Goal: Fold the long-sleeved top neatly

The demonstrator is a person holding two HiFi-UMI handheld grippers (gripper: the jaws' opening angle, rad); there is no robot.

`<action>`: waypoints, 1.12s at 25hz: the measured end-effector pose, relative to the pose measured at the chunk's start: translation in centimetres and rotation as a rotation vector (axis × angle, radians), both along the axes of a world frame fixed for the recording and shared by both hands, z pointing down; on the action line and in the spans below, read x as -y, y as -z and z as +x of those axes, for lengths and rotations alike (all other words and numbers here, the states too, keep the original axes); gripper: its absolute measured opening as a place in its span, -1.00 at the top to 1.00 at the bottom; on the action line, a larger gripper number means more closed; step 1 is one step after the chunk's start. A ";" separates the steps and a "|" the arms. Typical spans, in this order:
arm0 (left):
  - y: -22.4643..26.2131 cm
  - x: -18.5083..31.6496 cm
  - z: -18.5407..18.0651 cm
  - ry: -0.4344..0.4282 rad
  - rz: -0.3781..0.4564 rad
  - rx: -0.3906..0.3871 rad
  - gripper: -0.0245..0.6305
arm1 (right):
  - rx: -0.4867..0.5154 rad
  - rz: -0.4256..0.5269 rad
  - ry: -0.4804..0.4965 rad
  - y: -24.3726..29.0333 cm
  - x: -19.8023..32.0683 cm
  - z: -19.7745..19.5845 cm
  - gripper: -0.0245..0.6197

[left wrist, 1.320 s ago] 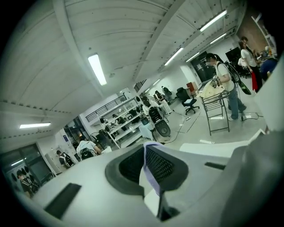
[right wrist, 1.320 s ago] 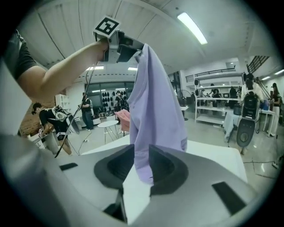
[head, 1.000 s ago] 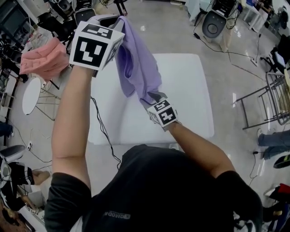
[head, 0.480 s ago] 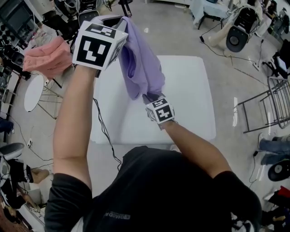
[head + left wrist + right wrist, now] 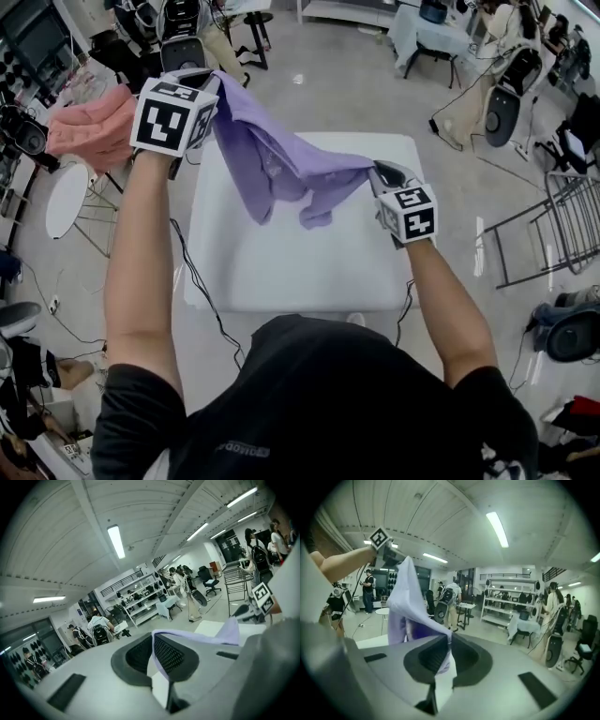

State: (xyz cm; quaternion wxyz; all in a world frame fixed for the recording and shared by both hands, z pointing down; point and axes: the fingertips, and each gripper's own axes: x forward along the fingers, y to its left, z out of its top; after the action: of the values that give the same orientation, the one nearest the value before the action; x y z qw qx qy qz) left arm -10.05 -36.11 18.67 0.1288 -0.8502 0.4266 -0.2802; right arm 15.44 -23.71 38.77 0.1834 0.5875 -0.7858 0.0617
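Observation:
The lilac long-sleeved top [image 5: 281, 169] hangs stretched in the air above the white table [image 5: 281, 272], held at two places. My left gripper [image 5: 208, 82] is raised at the upper left and shut on one edge of the top [image 5: 157, 667]. At the right, my right gripper [image 5: 377, 173] has its jaws closing on another edge; the cloth [image 5: 443, 656] is pinched between its black pads. A loose fold and a sleeve dangle from the middle of the top. In the right gripper view the top [image 5: 405, 606] runs up to the left gripper's marker cube [image 5: 379, 538].
A pink garment [image 5: 89, 127] lies on a stand to the left of the table. A small round white table [image 5: 64, 192] stands at the left. Office chairs, a metal rack [image 5: 562, 216] at the right and floor cables surround the table.
My right gripper has closed on the top's lower edge, then risen and swung out to the right, spreading the cloth. The left gripper has shifted left with its edge.

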 end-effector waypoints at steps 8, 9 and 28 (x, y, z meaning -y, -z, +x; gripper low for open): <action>-0.6 0.7 -4.0 0.009 -0.027 -0.078 0.86 | -0.161 0.215 -0.024 15.8 1.7 7.4 0.84; -0.4 0.5 -4.1 -0.001 -0.024 -0.082 0.86 | -0.187 0.231 -0.016 17.3 1.7 7.5 0.84; 7.8 -2.1 -6.5 -0.200 0.134 -0.207 0.86 | -0.350 0.402 -0.144 28.4 -2.4 4.0 0.84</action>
State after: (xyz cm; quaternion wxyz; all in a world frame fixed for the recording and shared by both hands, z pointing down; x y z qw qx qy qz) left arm -16.56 -33.99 10.90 0.1680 -0.9023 0.3685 -0.1477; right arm 19.49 -21.33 10.41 0.1911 0.6683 -0.6946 -0.1852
